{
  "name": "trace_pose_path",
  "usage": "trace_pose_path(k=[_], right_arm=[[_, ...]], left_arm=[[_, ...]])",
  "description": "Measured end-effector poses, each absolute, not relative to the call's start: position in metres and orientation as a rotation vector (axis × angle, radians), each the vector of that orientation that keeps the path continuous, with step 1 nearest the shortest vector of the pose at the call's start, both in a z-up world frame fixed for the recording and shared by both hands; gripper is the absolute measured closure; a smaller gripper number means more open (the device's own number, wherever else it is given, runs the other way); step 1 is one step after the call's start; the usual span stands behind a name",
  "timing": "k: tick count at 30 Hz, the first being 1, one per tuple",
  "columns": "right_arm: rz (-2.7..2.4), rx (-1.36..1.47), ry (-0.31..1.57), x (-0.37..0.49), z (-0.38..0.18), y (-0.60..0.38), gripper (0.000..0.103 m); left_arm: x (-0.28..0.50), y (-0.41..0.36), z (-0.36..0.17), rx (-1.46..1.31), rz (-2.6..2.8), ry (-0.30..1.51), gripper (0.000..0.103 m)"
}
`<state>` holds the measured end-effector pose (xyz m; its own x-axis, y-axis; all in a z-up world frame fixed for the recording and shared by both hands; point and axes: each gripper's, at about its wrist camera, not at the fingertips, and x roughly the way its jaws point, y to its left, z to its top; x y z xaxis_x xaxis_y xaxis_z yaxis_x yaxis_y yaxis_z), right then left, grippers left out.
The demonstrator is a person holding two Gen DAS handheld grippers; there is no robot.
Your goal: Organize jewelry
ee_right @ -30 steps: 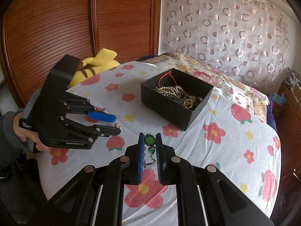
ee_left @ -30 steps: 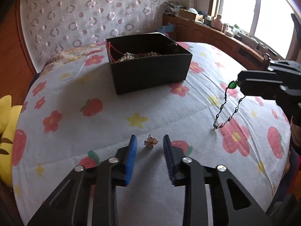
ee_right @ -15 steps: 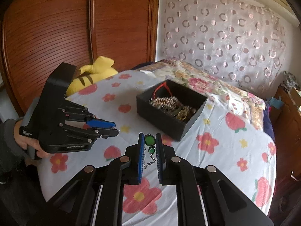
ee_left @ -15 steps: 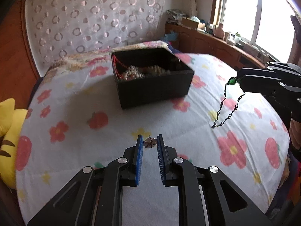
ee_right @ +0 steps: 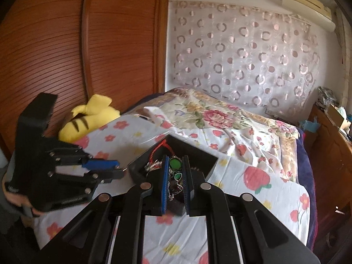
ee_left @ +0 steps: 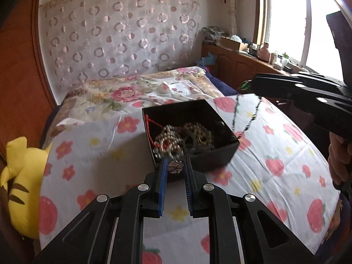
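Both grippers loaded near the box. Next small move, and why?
Probably carry the left gripper forward over the black box, then open. Its fingers pinch a small flower brooch, which sits at the box's near wall, not yet clearly over the opening. The right gripper holds the green-stone necklace, its chain hanging by the box's right corner.

One black box (ee_left: 211,156), one flower brooch (ee_left: 175,166), one green-stoned chain (ee_right: 175,165), one yellow plush toy (ee_left: 19,189), two tongs (ee_left: 175,165).
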<state>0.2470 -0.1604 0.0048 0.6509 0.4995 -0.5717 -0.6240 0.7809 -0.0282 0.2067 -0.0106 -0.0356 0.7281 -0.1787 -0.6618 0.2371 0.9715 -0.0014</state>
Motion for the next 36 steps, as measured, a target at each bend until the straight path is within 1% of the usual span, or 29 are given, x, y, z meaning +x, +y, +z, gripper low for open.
trace_pose_path(k=[7,8,9,10,11,12,13,14,15,17,18,19,20,21,22,23,27,29,31,36], right_arm=[[0.616,-0.166,0.637,0.282,-0.015,-0.155,0.089],[0.611,-0.156,0.650,0.286,-0.017,-0.155,0.083],[0.609,-0.151,0.652,0.287,-0.018,-0.156,0.074],[0.604,-0.145,0.645,0.287,-0.018,-0.157,0.061],[0.606,-0.137,0.642,0.285,-0.017,-0.160,0.060],[0.610,-0.127,0.641,0.284,-0.016,-0.162,0.060],[0.609,-0.119,0.633,0.280,-0.015,-0.166,0.060],[0.609,-0.117,0.627,0.277,-0.014,-0.168,0.060],[0.610,-0.117,0.619,0.271,-0.013,-0.172,0.060],[0.594,-0.113,0.603,0.258,-0.012,-0.179,0.060],[0.582,-0.108,0.592,0.248,-0.012,-0.183,0.060],[0.573,-0.104,0.583,0.241,-0.012,-0.187,0.059],[0.550,-0.100,0.564,0.228,-0.013,-0.192,0.054],[0.531,-0.093,0.544,0.216,-0.014,-0.196,0.050],[0.516,-0.089,0.530,0.207,-0.014,-0.200,0.039],[0.491,-0.084,0.507,0.193,-0.016,-0.205,0.031],[0.434,-0.036,0.477,0.158,-0.022,-0.220,0.018],[0.421,-0.014,0.459,0.143,-0.023,-0.226,0.008],[0.408,-0.004,0.443,0.128,-0.025,-0.231,0.003],[0.369,0.000,0.431,0.107,-0.028,-0.234,0.002]], left_arm=[[0.243,-0.017,-0.037,0.081,-0.200,0.714,0.089],[0.249,-0.018,-0.040,0.081,-0.191,0.716,0.089],[0.253,-0.018,-0.041,0.086,-0.176,0.710,0.089],[0.256,-0.018,-0.042,0.091,-0.161,0.706,0.085],[0.259,-0.017,-0.044,0.090,-0.150,0.705,0.075],[0.259,-0.016,-0.044,0.084,-0.145,0.702,0.071],[0.258,-0.014,-0.044,0.075,-0.138,0.694,0.061],[0.255,-0.012,-0.043,0.065,-0.131,0.680,0.056],[0.253,-0.010,-0.042,0.058,-0.128,0.669,0.054],[0.242,-0.007,-0.037,0.047,-0.108,0.643,0.041],[0.236,-0.005,-0.035,0.048,-0.103,0.631,0.038],[0.227,-0.004,-0.033,0.050,-0.100,0.613,0.029],[0.217,-0.004,-0.030,0.053,-0.097,0.594,0.022],[0.209,-0.005,-0.028,0.056,-0.093,0.581,0.018],[0.199,-0.006,-0.026,0.059,-0.085,0.566,0.013],[0.188,-0.007,-0.024,0.062,-0.079,0.551,0.009],[0.154,-0.010,-0.021,0.070,-0.067,0.524,0.008],[0.136,-0.012,-0.022,0.065,-0.062,0.518,0.008],[0.124,-0.012,-0.022,0.058,-0.057,0.515,0.008],[0.098,-0.007,-0.024,0.036,-0.037,0.518,0.008]])
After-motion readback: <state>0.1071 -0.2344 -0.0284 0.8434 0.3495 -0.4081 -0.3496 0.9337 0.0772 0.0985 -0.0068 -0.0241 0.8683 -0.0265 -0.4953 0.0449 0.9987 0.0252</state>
